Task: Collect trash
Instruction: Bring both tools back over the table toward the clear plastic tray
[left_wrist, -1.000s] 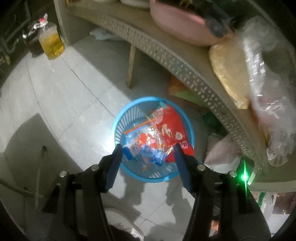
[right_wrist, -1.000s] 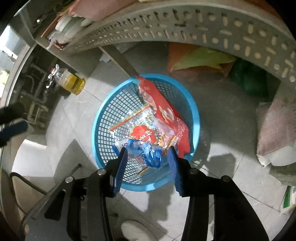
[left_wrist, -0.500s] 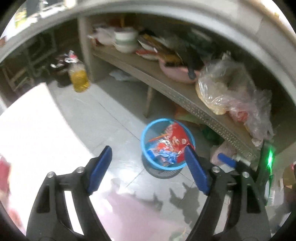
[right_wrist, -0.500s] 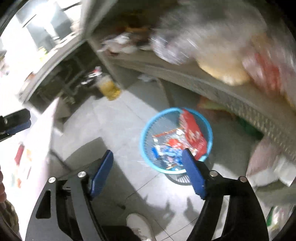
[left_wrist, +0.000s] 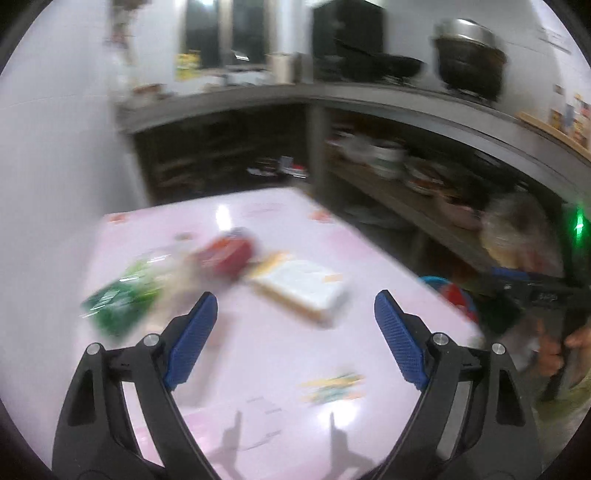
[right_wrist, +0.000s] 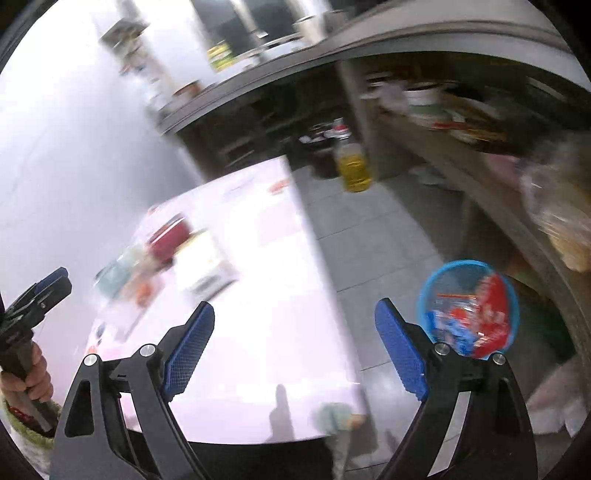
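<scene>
Landmark: pink table (left_wrist: 280, 354).

Left gripper (left_wrist: 295, 310) above table, jaws opening wide, nothing btwn them. Right gripper (right_wrist: 294, 320) over table's edge, jaws opening too, nothing btwn them.

On table, far side from grippers: green packet (left_wrist: 118, 299), red packet (left_wrist: 227, 253), white box (left_wrist: 306, 290), all blurry. Near side: small yellow wrapper (left_wrist: 332, 384).

On floor, right of table: blue basket (right_wrist: 467, 308) w/ red & blue trash inside. Farther back on floor, past table's corner: bottle (right_wrist: 352, 162) w/ yellow liquid. Shelf (right_wrist: 461, 166) w/ dishes behind basket.
</scene>
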